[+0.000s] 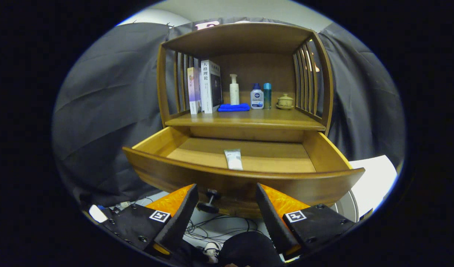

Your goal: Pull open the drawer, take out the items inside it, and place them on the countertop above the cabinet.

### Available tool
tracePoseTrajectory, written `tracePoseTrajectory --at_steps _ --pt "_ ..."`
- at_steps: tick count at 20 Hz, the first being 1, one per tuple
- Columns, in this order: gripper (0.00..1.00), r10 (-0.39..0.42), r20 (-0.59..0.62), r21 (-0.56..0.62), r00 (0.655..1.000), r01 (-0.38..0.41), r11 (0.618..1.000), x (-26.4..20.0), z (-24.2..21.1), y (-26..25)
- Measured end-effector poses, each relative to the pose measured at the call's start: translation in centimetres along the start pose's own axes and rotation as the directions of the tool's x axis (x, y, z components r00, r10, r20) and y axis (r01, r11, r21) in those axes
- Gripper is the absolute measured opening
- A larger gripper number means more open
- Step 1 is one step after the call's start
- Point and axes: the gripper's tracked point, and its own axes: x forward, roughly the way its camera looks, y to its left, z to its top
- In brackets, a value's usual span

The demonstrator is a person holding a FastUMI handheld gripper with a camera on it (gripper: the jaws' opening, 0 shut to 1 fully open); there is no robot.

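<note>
Wooden drawer (245, 178) stands pulled out, baring a tube (233, 159) by its front edge, so the tool (225, 204) hangs open and empty before the knob (211, 200).

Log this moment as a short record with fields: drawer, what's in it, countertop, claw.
drawer: the drawer is pulled open, its front just beyond the claw's fingertips
knob: a dark knob on the drawer front, between the fingers, not gripped
contents: one white tube lies flat on the drawer floor near the front
countertop: the shelf above the drawer holds two books, a blue cloth, a pump bottle, two smaller bottles and a lidded cup
claw: the claw is open and holds nothing
</note>
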Motion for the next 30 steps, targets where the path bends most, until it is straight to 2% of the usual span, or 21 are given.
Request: tracePoseTrajectory --at_steps 3,8,14,17,20,24,28,30 --pt "0.97 0.039 -0.016 0.025 0.999 -0.039 0.999 0.6 3.1 -0.3" --pt "0.96 -0.014 -0.027 -0.003 1.000 0.014 1.000 3.2 8.5 -2.8" --pt "0.96 0.020 -0.212 -0.057 0.977 -0.032 0.998 9.1 9.1 -2.6" --pt "0.96 0.016 -0.368 -0.081 0.930 -0.049 0.995 12.1 6.9 -1.9" --pt "0.97 -0.002 -0.453 -0.153 0.892 -0.075 0.985 14.2 5.3 -0.9" --pt "0.98 -0.096 -0.556 -0.263 0.825 -0.065 0.963 16.8 3.3 -2.2" --pt "0.98 -0.109 -0.628 -0.234 0.771 -0.053 0.971 17.9 1.4 -2.7" --pt "0.98 -0.122 -0.645 -0.237 0.755 -0.046 0.971 18.6 0.9 -3.0"
